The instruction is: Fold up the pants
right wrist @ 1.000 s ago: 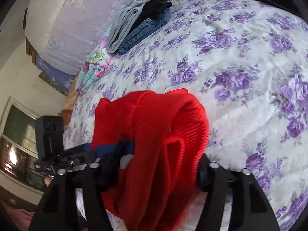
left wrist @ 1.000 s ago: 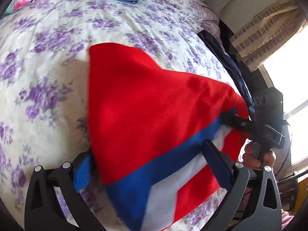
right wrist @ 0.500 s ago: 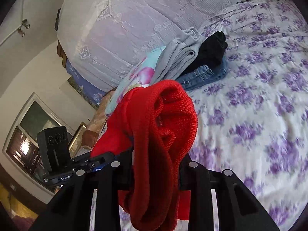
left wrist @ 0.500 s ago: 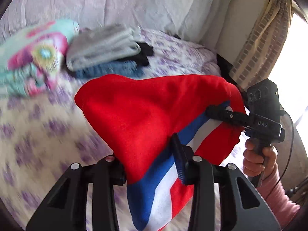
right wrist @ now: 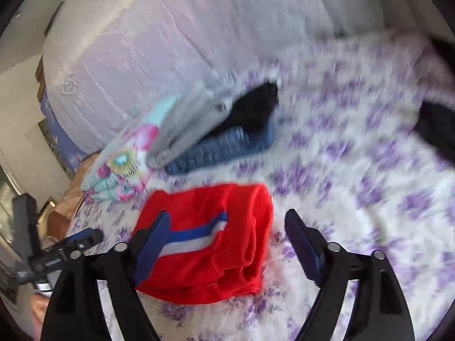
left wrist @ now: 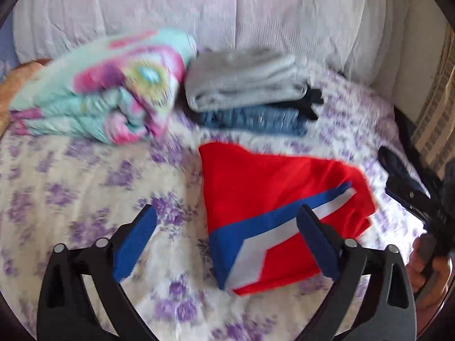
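Note:
The red pants [left wrist: 270,193] with a blue and white stripe lie folded on the floral bedspread [left wrist: 85,187]. They also show in the right wrist view [right wrist: 210,244]. My left gripper [left wrist: 224,241] is open and empty, just in front of the pants, its right finger over their near edge. My right gripper [right wrist: 227,244] is open and empty, its fingers either side of the pants' near end. The right gripper shows at the right edge of the left wrist view [left wrist: 412,199]. The left gripper shows at the left of the right wrist view [right wrist: 76,241].
A stack of folded clothes, grey [left wrist: 244,82] over blue jeans [left wrist: 256,119] and a black piece, lies at the back of the bed. A colourful folded blanket [left wrist: 99,99] lies left of it. A dark garment [right wrist: 438,130] lies at the bed's right side.
Both grippers held the pants in the air and have let go of them. The pants now lie folded on the bed and both grippers are open.

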Available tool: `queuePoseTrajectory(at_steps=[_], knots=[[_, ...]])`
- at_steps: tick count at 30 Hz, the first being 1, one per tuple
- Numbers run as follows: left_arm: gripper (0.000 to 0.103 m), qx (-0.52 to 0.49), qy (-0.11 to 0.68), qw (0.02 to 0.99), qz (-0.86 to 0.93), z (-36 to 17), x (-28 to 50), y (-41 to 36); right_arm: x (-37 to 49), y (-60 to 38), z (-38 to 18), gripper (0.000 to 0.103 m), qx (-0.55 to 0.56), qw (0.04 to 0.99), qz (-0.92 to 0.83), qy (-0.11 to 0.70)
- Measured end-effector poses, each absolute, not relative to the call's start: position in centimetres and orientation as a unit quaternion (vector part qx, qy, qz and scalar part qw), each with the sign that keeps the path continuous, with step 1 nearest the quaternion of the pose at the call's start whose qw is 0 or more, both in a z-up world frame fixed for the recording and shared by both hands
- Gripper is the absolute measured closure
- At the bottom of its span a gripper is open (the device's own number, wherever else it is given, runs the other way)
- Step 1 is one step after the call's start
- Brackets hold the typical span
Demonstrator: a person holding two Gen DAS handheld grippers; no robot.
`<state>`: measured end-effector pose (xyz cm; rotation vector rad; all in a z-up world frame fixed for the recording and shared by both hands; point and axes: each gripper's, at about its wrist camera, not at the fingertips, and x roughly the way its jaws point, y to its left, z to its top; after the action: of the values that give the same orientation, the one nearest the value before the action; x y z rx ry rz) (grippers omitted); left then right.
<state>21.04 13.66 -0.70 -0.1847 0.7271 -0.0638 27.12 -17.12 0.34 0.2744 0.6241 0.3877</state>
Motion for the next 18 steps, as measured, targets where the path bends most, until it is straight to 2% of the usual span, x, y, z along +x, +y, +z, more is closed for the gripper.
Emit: queuePoseTrajectory(at_steps=[2,6,8,11,13,18], knots=[[0.004,-0.082,0.347,0.934,-0.018,0.7,19.0,12.4,24.4,-16.0,2.0,0.012,0.112,0.938,0.181,0.273],[0.004,-0.055,0.333,0.941,-0.015,0.4,14.5,10.0,20.5,-13.1,0.9,0.011,0.049,0.946,0.153,0.280],[0.004,-0.041,0.338,0.940,-0.017,-1.1,13.5,9.2,20.2,-12.4,-1.2,0.011,0.025,0.944,0.123,0.304],[0.004,-0.004,0.364,0.931,-0.012,-2.2,13.1,8.3,21.4,-11.6,-3.9,0.011,0.012,0.912,0.133,0.387],[0.004,0.009,0.346,0.938,-0.020,-2.2,12.7,7.9,21.4,-11.6,-3.9,0.011,0.020,0.910,0.142,0.388],[0.004,0.013,0.363,0.932,-0.017,-3.0,12.9,7.7,21.1,-11.7,-3.5,0.011,-0.004,0.921,0.112,0.373]])
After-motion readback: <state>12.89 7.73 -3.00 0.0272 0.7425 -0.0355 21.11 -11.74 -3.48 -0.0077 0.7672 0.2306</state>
